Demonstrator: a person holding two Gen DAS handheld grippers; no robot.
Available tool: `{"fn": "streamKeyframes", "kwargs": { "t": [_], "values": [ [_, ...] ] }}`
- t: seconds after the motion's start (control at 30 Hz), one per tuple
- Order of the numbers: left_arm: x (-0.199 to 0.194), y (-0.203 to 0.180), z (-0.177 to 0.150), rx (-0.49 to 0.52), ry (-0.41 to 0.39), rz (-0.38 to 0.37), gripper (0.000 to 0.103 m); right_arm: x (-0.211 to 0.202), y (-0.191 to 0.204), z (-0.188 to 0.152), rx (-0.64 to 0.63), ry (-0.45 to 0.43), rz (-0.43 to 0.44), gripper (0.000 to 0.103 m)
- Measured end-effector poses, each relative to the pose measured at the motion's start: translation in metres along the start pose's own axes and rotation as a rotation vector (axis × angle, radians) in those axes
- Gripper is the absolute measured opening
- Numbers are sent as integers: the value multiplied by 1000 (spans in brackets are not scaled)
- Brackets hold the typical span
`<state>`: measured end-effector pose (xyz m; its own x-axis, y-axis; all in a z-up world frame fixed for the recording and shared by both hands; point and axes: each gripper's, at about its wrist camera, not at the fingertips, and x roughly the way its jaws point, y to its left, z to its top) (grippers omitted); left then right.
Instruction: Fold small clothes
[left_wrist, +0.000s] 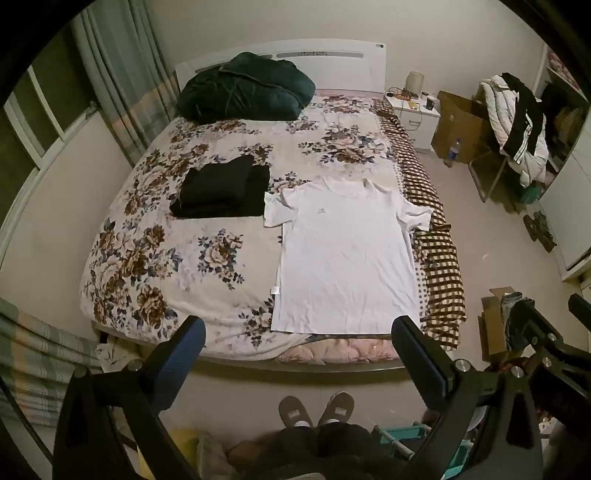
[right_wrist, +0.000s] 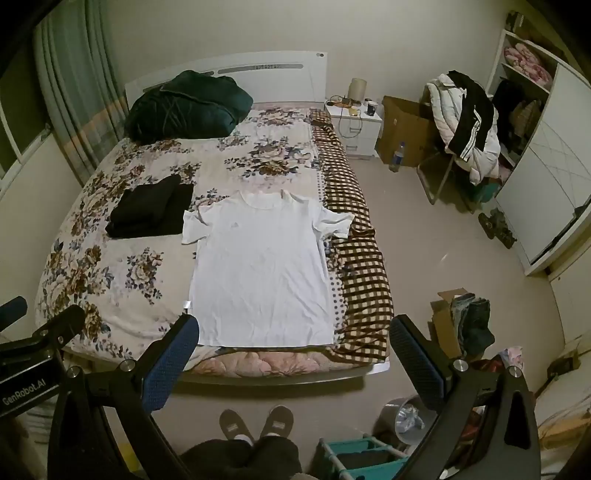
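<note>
A white T-shirt (left_wrist: 347, 251) lies spread flat, face up, on the right side of the floral bed (left_wrist: 155, 258), its hem near the foot edge. It also shows in the right wrist view (right_wrist: 262, 266). A folded black garment (left_wrist: 221, 192) lies to the shirt's left, also in the right wrist view (right_wrist: 147, 212). My left gripper (left_wrist: 299, 332) is open and empty, held above the foot of the bed, short of the shirt hem. My right gripper (right_wrist: 291, 332) is open and empty at a similar height beside it.
A dark green bundled quilt (left_wrist: 243, 88) sits by the headboard. A checked blanket (right_wrist: 354, 258) hangs along the bed's right edge. A nightstand (right_wrist: 356, 122), a cardboard box (right_wrist: 402, 125), a chair piled with clothes (right_wrist: 469, 125), a wardrobe (right_wrist: 546, 155) and a box of clothes (right_wrist: 465, 321) stand to the right.
</note>
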<state>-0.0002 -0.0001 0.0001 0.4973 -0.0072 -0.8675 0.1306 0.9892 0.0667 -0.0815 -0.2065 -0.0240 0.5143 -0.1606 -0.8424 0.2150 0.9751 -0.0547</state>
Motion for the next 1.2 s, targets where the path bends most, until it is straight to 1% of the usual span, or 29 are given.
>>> {"fn": "streamKeyframes", "kwargs": {
  "t": [0.27,0.3,0.33,0.77,0.97,1.17,1.2],
  "values": [
    [-1,-6,-2,0,3,7,103,-5,0,-1,-1,0,-1,103],
    [1,0,1,-5,14,-6,103,-7,0,-2,-2,0,-1,103],
    [1,0,1,-4,14,-5,103,-1,0,-1,2,4,2,103],
    [1,0,1,-8,15,-7,103,-2,2,-3,2,1,0,103],
    [1,0,1,-8,15,-8,103,-9,-1,3,5,-4,-1,103],
    [1,0,1,-9,15,-10,103,-9,0,1,5,-6,-5,103],
    [1,0,1,-10,14,-10,103,-12,-3,6,6,-7,-5,103]
  ]
}}
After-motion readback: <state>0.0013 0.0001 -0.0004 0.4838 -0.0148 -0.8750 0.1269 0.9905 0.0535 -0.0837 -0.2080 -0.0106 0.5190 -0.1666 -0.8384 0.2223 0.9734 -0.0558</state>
